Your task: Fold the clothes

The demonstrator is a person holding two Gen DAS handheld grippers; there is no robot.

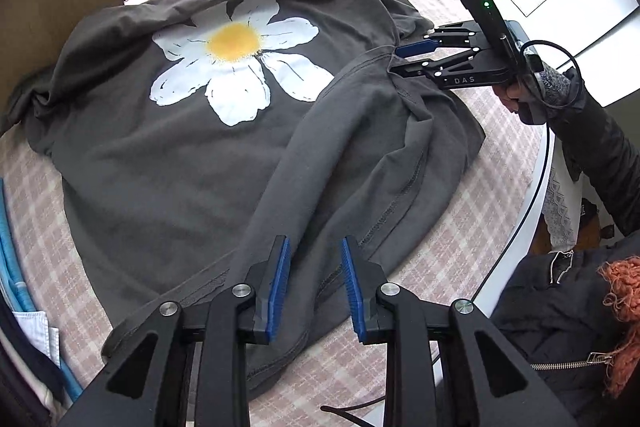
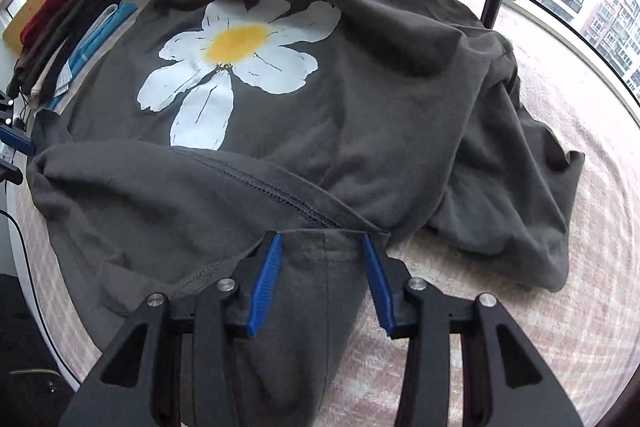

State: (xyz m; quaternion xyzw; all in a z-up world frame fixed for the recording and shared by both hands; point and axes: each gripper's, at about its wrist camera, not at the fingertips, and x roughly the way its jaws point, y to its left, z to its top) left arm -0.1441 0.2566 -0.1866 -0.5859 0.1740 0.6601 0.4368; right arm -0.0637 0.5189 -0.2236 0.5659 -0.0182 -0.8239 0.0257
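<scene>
Jaws on both grippers are seen apart, nothing clamped. On the left gripper (image 1: 314, 287) the pads stand over a folded-in sleeve (image 1: 304, 163), with no pinch made. On the right gripper (image 2: 322, 281) the pads straddle a grey fold near the hem, cloth lying between them but not squeezed. The shirt (image 2: 360, 99) is spread across the checked worktop (image 1: 472, 227), daisy print (image 1: 236, 55) facing up.

A slip is the likely risk: if only the top layer is caught, the fold could be dragged askew and the sleeve pulled loose. The far sleeve is bunched at the right edge, so its lie cannot be read. The collar end is hidden in wrinkles, and the shirt's near corner is covered by the gripper.
</scene>
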